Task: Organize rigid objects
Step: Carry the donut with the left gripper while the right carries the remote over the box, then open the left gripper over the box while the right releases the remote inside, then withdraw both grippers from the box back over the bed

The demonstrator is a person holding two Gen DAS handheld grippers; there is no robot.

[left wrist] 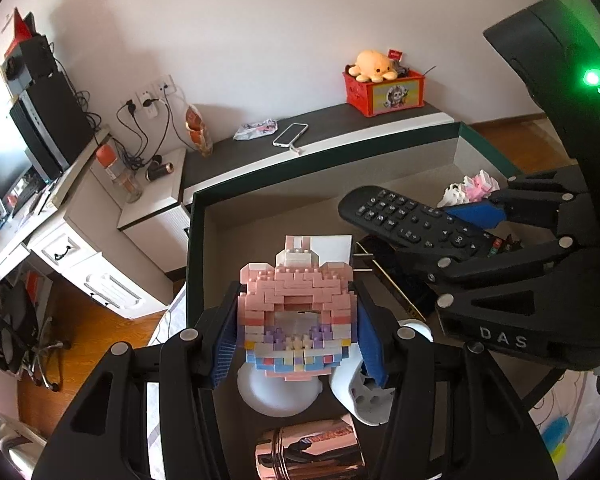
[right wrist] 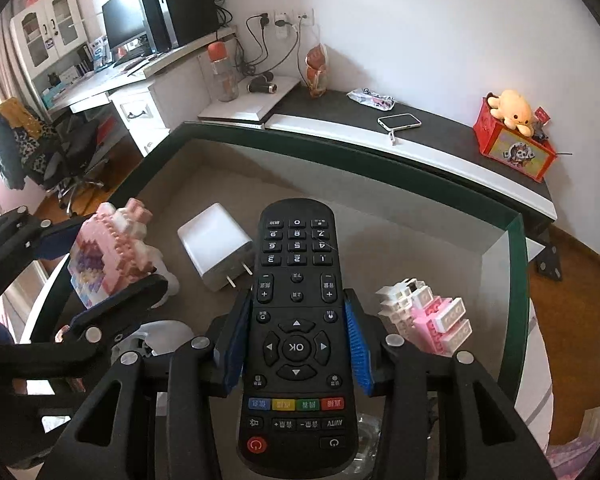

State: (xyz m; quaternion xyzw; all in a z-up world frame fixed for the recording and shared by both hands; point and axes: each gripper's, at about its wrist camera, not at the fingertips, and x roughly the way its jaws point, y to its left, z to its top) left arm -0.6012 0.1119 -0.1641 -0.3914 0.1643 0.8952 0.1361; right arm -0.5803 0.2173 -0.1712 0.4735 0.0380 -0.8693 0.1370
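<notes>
Left gripper (left wrist: 296,336): jaws part-open, blue pads clamped on both sides of the pink brick-built figure (left wrist: 298,316), carried above the green-rimmed box (left wrist: 192,240). Right gripper (right wrist: 296,348): jaws narrower, pads pinching the black remote (right wrist: 296,320) at mid-body, keypad end pointing to 12 o'clock over the box floor. From the right wrist view, the white charger (right wrist: 214,246) lies at 11 o'clock of the remote, and the white-and-pink brick figure (right wrist: 424,320) sits at 3 o'clock, near the box wall.
</notes>
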